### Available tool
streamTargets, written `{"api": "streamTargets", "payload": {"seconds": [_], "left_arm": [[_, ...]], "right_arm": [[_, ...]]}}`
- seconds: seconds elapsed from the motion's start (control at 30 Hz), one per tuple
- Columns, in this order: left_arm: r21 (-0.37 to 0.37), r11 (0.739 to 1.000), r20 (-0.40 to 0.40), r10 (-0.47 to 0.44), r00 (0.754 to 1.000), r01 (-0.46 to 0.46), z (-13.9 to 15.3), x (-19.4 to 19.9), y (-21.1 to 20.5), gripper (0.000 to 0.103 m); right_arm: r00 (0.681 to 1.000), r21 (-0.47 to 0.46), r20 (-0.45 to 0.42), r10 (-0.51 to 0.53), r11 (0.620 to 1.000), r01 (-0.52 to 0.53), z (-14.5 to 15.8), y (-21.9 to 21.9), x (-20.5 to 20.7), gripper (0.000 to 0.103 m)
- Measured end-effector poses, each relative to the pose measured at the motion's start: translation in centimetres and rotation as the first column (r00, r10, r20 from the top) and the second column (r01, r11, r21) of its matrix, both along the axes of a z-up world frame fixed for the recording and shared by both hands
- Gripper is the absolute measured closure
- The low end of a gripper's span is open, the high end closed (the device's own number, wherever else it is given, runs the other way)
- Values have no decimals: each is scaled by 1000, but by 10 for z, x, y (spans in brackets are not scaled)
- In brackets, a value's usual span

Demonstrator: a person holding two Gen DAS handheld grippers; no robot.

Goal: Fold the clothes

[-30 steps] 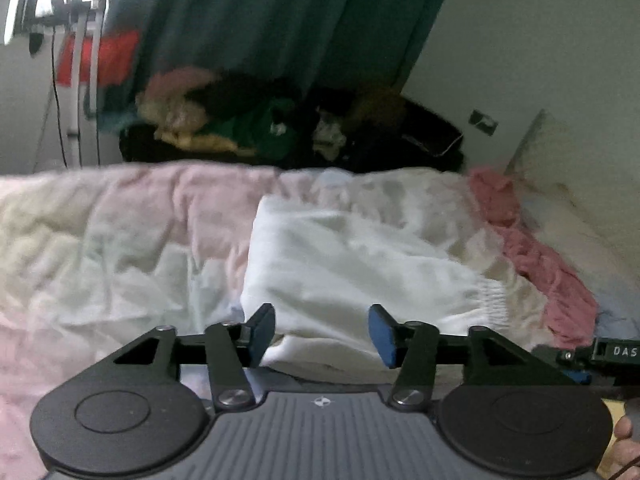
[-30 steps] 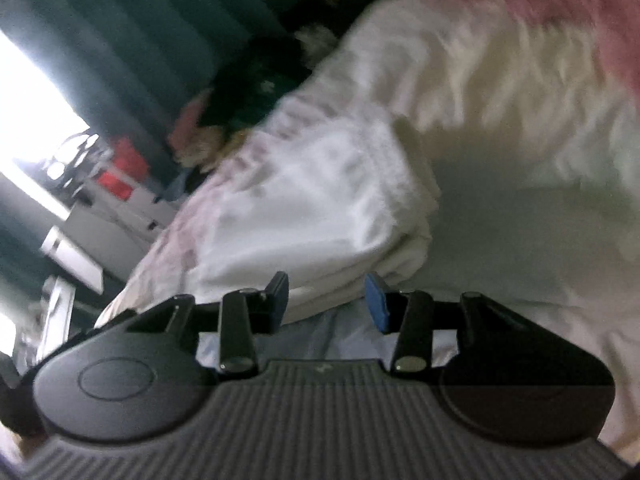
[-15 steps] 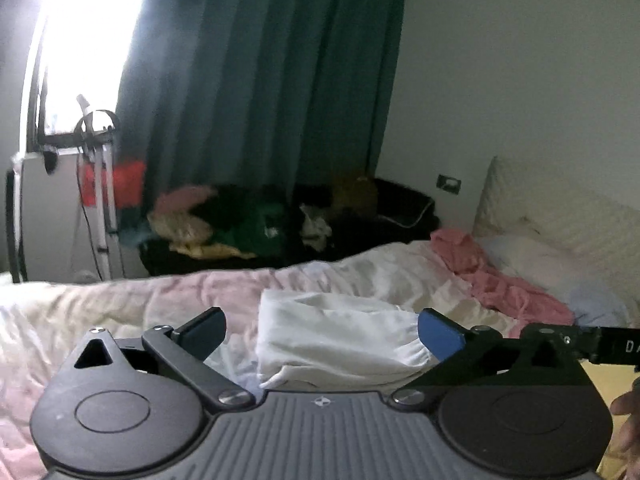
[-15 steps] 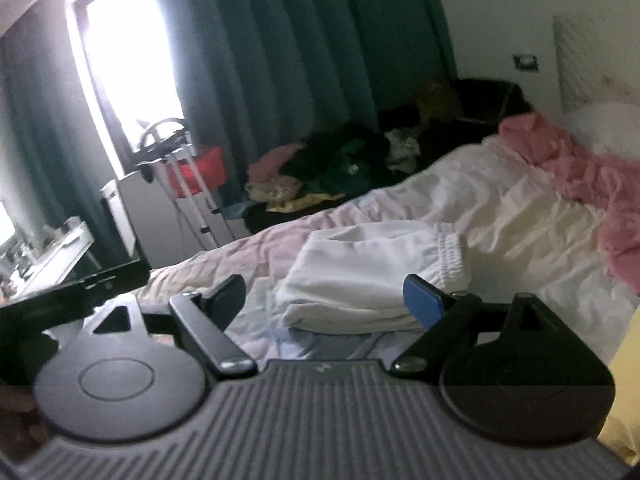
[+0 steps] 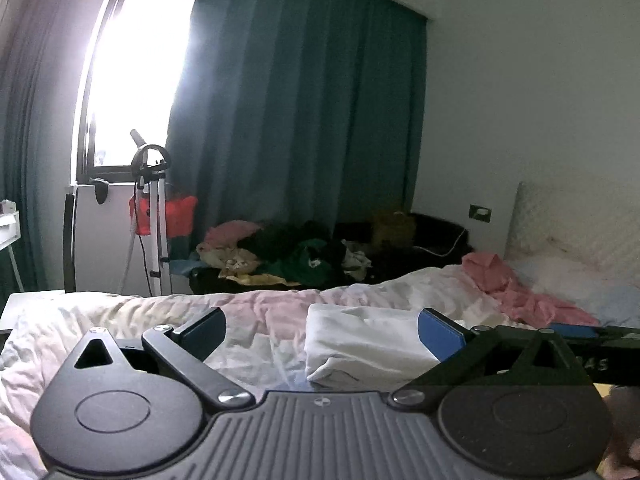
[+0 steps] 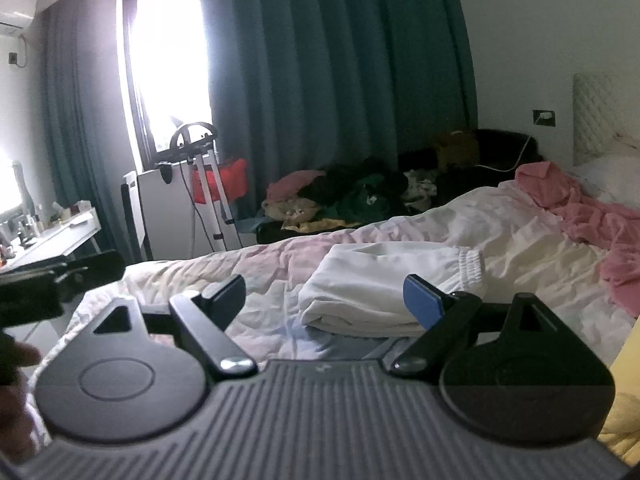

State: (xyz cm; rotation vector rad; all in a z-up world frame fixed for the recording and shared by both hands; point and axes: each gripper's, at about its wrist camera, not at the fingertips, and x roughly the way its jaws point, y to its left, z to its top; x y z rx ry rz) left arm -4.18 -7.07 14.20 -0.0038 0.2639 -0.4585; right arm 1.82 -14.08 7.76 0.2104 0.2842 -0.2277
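A folded white garment with an elastic waistband lies on the bed's pale quilt; it also shows in the right wrist view. My left gripper is open and empty, held above the bed's near side, apart from the garment. My right gripper is open and empty too, held back from the garment. The right gripper's body shows at the right edge of the left wrist view.
A pink garment lies crumpled near the pillow. A pile of mixed clothes sits beyond the bed under teal curtains. A steamer stand and white desk are at left.
Both grippers opened wide and pulled up and back from the folded white garment, which stays on the bed. The views now take in the whole room.
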Motion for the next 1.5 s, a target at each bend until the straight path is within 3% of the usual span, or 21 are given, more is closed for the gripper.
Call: {"api": "streamTargets", "payload": {"seconds": [0.17,0.3,0.43,0.63,0.8,1.5], "left_arm": [[28,1000,17,6,1000,-6,-13,1,1,0],[30,999,13,-39,999,39,-30,6,-4,0],[61,998,33,3,999,-5,-45,11,-9,0],[21,1000,7,-3,1000,3,-62,17,-7,0],[79,997,18,12,1000,-13,-76,16,-15,0],[90,995,-54,56,997,-51,-96,32,-10,0]], "right_arm": [[1000,-43,16,-23,999,23,-25,8,12,16],[1000,-36,27,9,999,-8,-53,6,20,16],[999,-65,16,-32,997,33,-70,5,25,16],[991,-22,41,-124,992,125,-86,3,25,16],[991,-86,37,-130,987,132,-91,14,25,16],[992,-107,-32,-126,987,121,-96,15,30,16]]}}
